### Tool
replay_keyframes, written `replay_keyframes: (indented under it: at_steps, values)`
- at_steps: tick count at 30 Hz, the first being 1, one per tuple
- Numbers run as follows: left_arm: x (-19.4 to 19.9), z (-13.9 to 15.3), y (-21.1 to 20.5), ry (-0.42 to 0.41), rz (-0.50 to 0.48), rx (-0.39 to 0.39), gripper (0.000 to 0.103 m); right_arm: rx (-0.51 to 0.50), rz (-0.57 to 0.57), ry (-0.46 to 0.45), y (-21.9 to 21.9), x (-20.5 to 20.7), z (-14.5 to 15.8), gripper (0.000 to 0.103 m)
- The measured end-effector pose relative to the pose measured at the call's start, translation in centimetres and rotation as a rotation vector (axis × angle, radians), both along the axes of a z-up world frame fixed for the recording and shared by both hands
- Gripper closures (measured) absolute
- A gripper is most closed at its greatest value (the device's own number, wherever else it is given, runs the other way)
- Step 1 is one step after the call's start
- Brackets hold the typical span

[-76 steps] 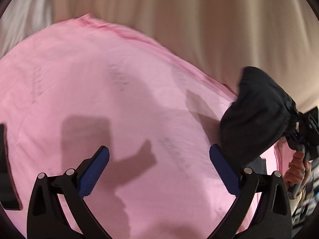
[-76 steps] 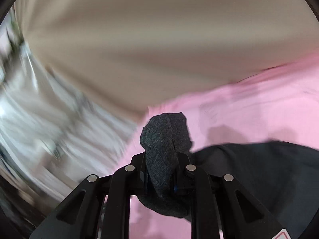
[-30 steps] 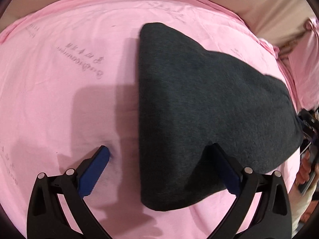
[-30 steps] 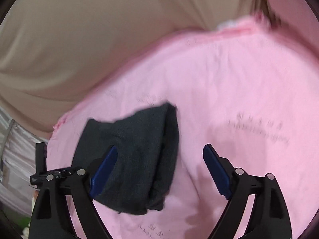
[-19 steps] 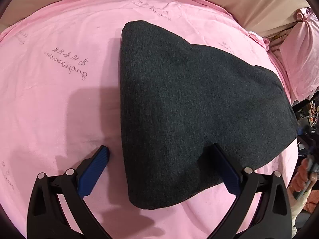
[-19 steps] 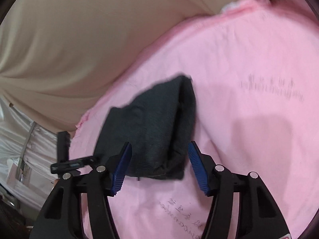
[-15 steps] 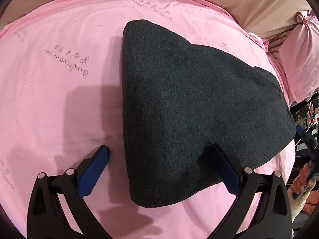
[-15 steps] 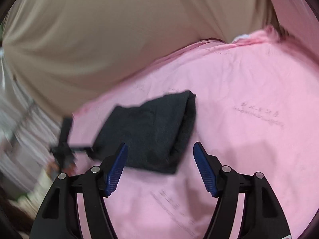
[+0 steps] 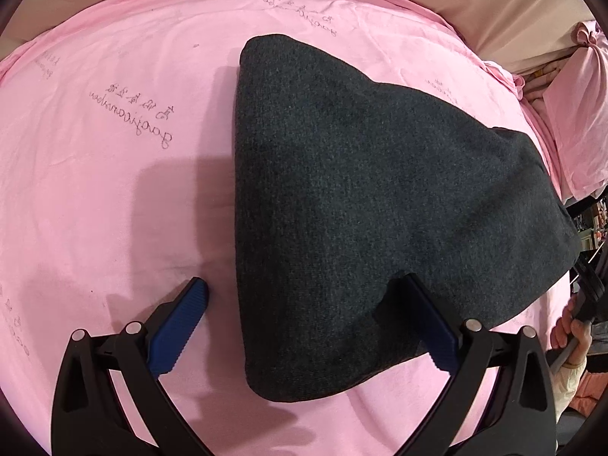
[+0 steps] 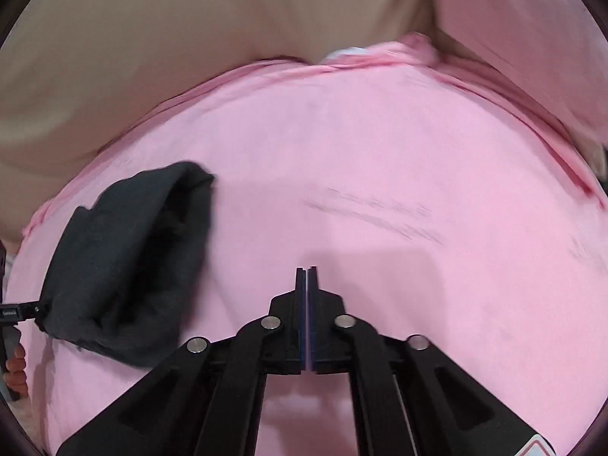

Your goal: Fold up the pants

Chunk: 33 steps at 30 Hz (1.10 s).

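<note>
The dark grey pants point(image 9: 380, 205) lie folded into a compact bundle on a pink sheet point(image 9: 114, 174). My left gripper point(image 9: 304, 304) is open and empty just above the bundle's near edge, one blue pad over the sheet, the other over the cloth. In the right wrist view the folded pants point(image 10: 133, 258) lie at the left, layered edges facing me. My right gripper point(image 10: 306, 277) is shut and empty over bare pink sheet point(image 10: 380, 159), to the right of the pants and apart from them.
The pink sheet has grey script printed on it. A beige wall or headboard point(image 10: 190, 38) rises behind the bed. A pink pillow point(image 9: 577, 121) lies at the right edge. The other hand and its gripper handle point(image 9: 581, 315) show at the far right.
My right gripper let go of the pants, swung to the right away from them and closed empty. The folded pants now rest on the sheet. My left gripper stays open over them.
</note>
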<state>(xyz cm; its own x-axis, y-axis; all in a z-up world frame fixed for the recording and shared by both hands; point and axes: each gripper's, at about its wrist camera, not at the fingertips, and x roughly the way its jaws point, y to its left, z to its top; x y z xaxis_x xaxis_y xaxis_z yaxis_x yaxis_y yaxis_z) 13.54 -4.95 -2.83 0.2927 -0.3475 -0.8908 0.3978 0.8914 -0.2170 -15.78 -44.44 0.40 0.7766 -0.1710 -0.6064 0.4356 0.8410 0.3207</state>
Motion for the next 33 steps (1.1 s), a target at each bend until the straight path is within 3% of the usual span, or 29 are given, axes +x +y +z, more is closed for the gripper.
replay_keyframes:
  at_steps: [1, 4, 6, 8, 9, 11, 12, 15, 16, 17, 18, 19, 22, 25, 27, 28, 31, 33]
  values:
    - [0.0, 0.0, -0.1, -0.004, 0.0, 0.005, 0.005, 0.009, 0.072, -0.018, 1.1, -0.4, 0.3, 0.092]
    - [0.0, -0.1, -0.6, -0.012, 0.005, 0.018, 0.005, -0.072, 0.241, -0.027, 5.7, 0.2, 1.6, 0.053]
    - [0.0, -0.1, -0.5, -0.011, 0.009, 0.014, 0.005, -0.082, 0.347, -0.061, 8.1, 0.9, 3.0, 0.052]
    - [-0.1, -0.2, -0.6, -0.014, 0.007, 0.016, 0.005, -0.084, 0.406, -0.129, 9.5, 1.8, 4.7, 0.042]
    - [-0.1, -0.2, -0.6, -0.016, 0.007, 0.017, 0.005, -0.128, 0.398, -0.125, 10.0, 2.5, 5.3, 0.045]
    - [-0.1, -0.2, -0.6, -0.018, 0.009, 0.022, 0.005, -0.204, 0.375, -0.07, 10.2, 5.5, 6.7, 0.099]
    - [-0.1, -0.2, -0.6, -0.018, 0.011, 0.024, 0.005, -0.178, 0.369, -0.101, 9.5, 6.8, 8.1, 0.102]
    - [-0.1, -0.2, -0.4, -0.02, 0.01, 0.022, 0.005, -0.22, 0.282, -0.207, 7.6, 7.0, 12.0, 0.101]
    - [0.0, -0.2, -0.6, -0.02, 0.007, 0.02, 0.005, -0.239, 0.249, -0.196, 7.0, 6.7, 12.2, 0.094]
    - [0.0, -0.2, -0.6, -0.021, 0.005, 0.019, 0.005, -0.241, 0.237, -0.156, 6.2, 6.1, 11.4, 0.062]
    - [0.0, -0.2, -0.6, -0.024, 0.0, 0.02, 0.005, -0.226, 0.24, -0.134, 5.7, 5.1, 10.2, 0.044]
    - [0.0, -0.2, -0.6, -0.028, -0.004, 0.02, 0.005, -0.202, 0.245, -0.098, 5.2, 4.5, 8.7, 0.037]
    - [-0.2, -0.3, -0.8, -0.04, -0.006, 0.029, 0.005, -0.063, 0.329, -0.003, 5.0, 3.7, 4.1, 0.037]
    - [-0.2, -0.4, -0.9, -0.048, -0.001, 0.034, 0.005, -0.022, 0.385, -0.007, 5.4, 5.5, 3.1, 0.041]
    - [-0.2, -0.4, -0.9, -0.046, 0.004, 0.028, 0.005, -0.009, 0.438, 0.004, 6.2, 7.1, 3.9, 0.071]
    - [-0.1, -0.4, -0.9, -0.042, 0.006, 0.024, 0.005, -0.008, 0.478, 0.001, 6.6, 7.3, 4.6, 0.092]
    - [-0.1, -0.5, -0.4, -0.029, 0.001, 0.011, 0.005, -0.164, 0.501, 0.02, 8.1, 5.1, 6.1, 0.084]
    - [-0.1, -0.4, -0.2, -0.025, -0.01, 0.009, 0.005, -0.27, 0.503, 0.065, 8.4, 3.7, 5.6, 0.067]
